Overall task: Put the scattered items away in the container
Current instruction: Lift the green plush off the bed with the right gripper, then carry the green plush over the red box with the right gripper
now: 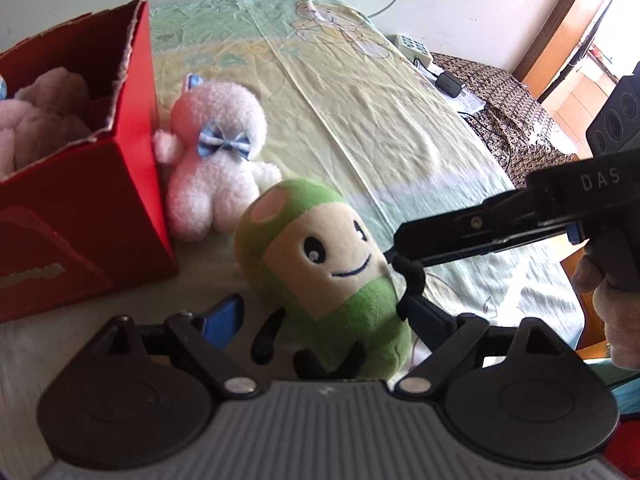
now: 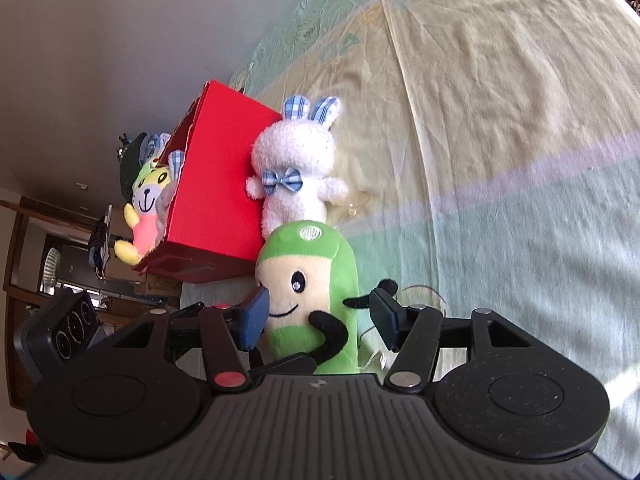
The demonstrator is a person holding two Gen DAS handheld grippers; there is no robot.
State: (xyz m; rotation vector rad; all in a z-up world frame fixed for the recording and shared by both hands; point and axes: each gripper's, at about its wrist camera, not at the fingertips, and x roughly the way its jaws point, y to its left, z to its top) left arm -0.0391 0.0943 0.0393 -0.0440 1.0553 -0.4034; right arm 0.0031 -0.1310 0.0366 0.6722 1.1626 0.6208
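A green plush doll (image 1: 320,264) with a smiling cream face stands on the bed sheet, right of the red cardboard box (image 1: 80,220). My left gripper (image 1: 324,316) is open, with its pads on either side of the doll's lower body and a gap at the left pad. My right gripper (image 1: 400,248) reaches in from the right, its tip by the doll's black arm. In the right wrist view the doll (image 2: 312,280) sits between the open right gripper's (image 2: 320,316) pads. A white bunny plush (image 1: 216,160) (image 2: 296,172) leans on the box (image 2: 216,192).
The box holds a pink plush (image 1: 40,120) and a yellow-and-pink one (image 2: 148,208). A phone (image 1: 412,44) and a charger (image 1: 450,82) lie on the patterned cloth (image 1: 516,128) past the bed's right edge. A person's hand (image 1: 612,300) holds the right gripper.
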